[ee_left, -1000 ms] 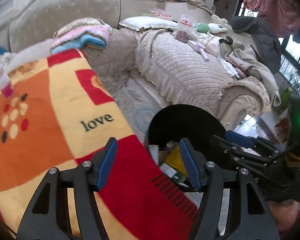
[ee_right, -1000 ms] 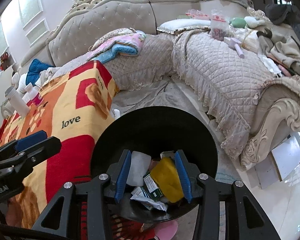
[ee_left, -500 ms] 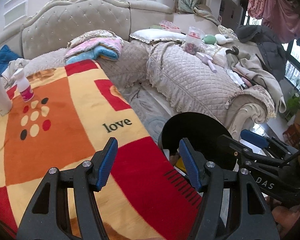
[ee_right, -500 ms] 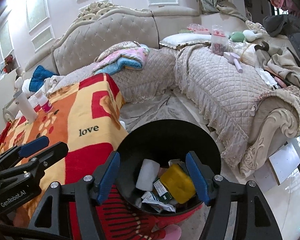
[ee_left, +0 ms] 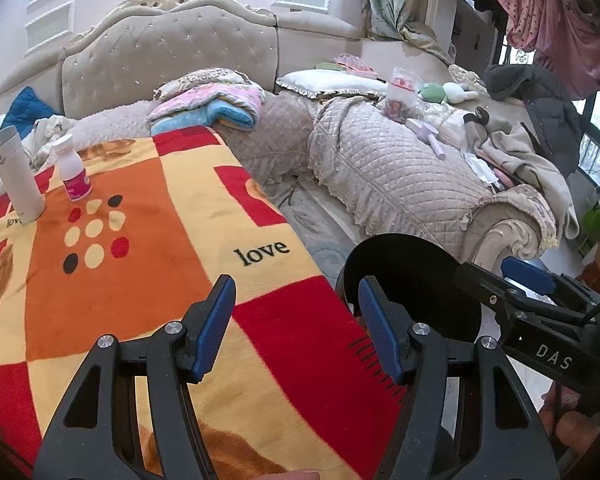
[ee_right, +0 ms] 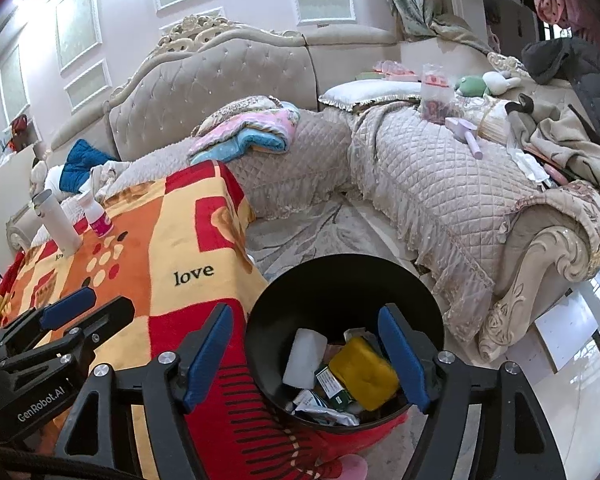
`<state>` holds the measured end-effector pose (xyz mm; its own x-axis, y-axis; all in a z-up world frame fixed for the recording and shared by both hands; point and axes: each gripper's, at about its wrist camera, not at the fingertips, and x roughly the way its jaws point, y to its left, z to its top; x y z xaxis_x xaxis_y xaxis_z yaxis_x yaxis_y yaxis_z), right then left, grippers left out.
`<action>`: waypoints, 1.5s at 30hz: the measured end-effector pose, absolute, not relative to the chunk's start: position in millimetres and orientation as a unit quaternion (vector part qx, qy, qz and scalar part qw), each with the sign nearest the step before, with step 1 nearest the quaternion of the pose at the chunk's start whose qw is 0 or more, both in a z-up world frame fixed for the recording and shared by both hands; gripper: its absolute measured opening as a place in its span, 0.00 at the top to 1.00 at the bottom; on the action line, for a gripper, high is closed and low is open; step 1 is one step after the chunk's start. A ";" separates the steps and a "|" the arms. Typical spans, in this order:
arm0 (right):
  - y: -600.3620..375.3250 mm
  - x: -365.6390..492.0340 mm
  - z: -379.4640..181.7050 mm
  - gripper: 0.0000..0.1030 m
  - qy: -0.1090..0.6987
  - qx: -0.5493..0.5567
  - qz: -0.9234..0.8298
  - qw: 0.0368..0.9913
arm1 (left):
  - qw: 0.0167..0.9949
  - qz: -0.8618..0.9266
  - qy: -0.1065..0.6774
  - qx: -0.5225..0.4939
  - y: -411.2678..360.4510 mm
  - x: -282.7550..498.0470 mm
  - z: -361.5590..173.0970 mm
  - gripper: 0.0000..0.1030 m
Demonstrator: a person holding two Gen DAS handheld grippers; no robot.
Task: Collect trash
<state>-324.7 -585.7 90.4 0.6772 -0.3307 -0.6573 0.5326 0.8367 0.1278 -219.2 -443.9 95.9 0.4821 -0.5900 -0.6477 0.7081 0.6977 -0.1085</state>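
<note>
**Living room: black trash bin beside a blanket-covered table, both grippers empty**

Living-room corner with a beige tufted sofa, seen from two hand-held grippers looking down and forward.

A round black trash bin (ee_right: 342, 280) stands upright on the floor, its open mouth facing up, just beside the near corner of a table draped in a bright blanket (ee_right: 172, 240). Inside the bin lie a yellow packet (ee_right: 362, 372), a white rectangular piece (ee_right: 304, 358) tilted against the left wall, a small green and white carton (ee_right: 332, 386) and crumpled wrappers at the bottom. The yellow packet's long axis runs from upper left to lower right in the right wrist view.

The right gripper (ee_right: 306, 356) hangs above the bin's mouth, its blue-padded jaws opening, with nothing pressed between the pads; the trash shows below them inside the bin. The left gripper (ee_left: 296, 328) hovers over the blanket's red and yellow squares near the table edge, jaws set moderately wide and empty. In the left wrist view the bin (ee_left: 404, 264) appears to the right of the blanket (ee_left: 140, 280), partly behind the right gripper (ee_left: 516, 292).

The blanket is orange, yellow and red, with the word "love" printed on it. At its far left stand a tall white tube (ee_left: 18, 176) and a small white bottle with a pink label (ee_left: 74, 172), both upright and near each other.

Beyond the table, the L-shaped sofa (ee_right: 420, 176) wears quilted covers. Folded pink and blue bedding (ee_right: 252, 132) rests on it, with a white pillow (ee_right: 372, 90), a clear bag (ee_right: 436, 96), soft toys and heaped clothes further right. Pale panelled walls and a curtain stand behind.
</note>
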 end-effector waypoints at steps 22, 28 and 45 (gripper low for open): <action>-579.6 -324.5 100.6 0.27 0.321 0.151 -0.242 0.903 | 0.863 -0.370 0.333 0.084 -436.0 -216.5 98.7 0.39; -578.9 -322.9 99.9 0.27 0.325 0.151 -0.242 0.902 | 0.864 -0.366 0.335 0.082 -432.9 -213.6 96.6 0.39; -578.6 -322.7 95.8 0.25 0.330 0.153 -0.244 0.899 | 0.866 -0.361 0.338 0.081 -427.6 -206.2 93.3 0.39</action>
<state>-322.7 -578.6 95.8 0.6638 -0.3379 -0.6673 0.5394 0.8343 0.1142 -206.2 -427.6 93.3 0.5118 -0.5698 -0.6430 0.6795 0.7264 -0.1028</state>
